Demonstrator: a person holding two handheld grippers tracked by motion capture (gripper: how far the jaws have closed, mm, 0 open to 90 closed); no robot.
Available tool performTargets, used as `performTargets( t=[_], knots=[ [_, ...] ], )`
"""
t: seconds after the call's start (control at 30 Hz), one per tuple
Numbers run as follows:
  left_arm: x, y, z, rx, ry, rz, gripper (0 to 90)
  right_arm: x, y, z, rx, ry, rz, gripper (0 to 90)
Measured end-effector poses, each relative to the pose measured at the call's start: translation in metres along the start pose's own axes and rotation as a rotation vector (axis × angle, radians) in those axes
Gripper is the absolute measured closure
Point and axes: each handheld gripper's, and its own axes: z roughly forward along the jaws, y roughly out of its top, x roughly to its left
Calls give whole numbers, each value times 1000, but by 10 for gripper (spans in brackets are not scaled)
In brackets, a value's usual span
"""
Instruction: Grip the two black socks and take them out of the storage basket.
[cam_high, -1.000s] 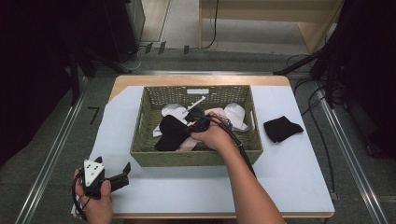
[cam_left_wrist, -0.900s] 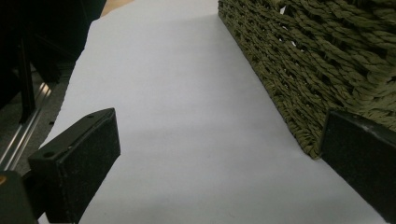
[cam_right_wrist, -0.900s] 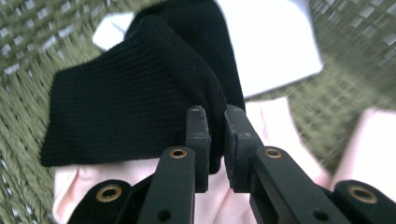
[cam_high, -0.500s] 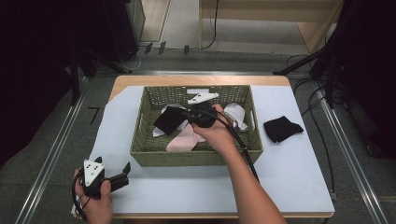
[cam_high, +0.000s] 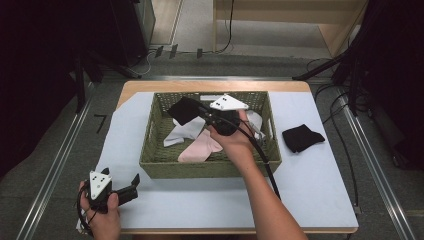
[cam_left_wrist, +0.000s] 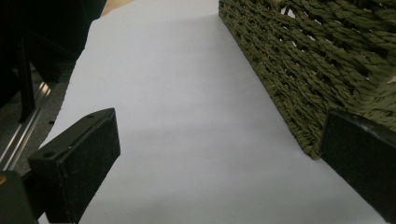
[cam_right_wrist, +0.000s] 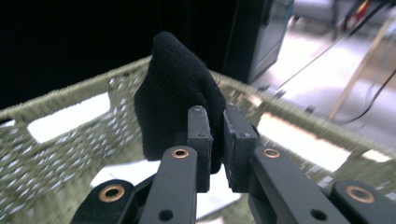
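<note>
Above the woven basket (cam_high: 150, 145), the right gripper (cam_high: 200, 111) pinches a black sock (cam_high: 182, 109) lifted clear of the white and pink socks (cam_high: 202, 146) left inside, while another black sock (cam_high: 302, 137) already lies right of the basket and the left gripper (cam_high: 134, 181) waits spread near its front-left corner.

Basket wall (cam_left_wrist: 299, 70) blocks right; paper (cam_left_wrist: 187, 116) ahead seemingly clear.

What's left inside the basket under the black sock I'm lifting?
In the basket, a white cloth and a pink one lie below the black sock held by the right gripper. The hand covers whatever lies beneath it.
</note>
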Motion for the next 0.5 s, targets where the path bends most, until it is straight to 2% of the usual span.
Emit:
performTargets(
  t=[0.2,0.37,0.5],
  knots=[
    [0,0,0,-7,-1,-6,0,-3,3,-12,-97,-70,13,845],
    [1,0,-1,-9,-3,-10,0,-13,7,-24,-158,-126,30,845],
    [1,0,0,-11,-3,-12,0,-22,15,-41,-215,-165,42,846]
  ],
)
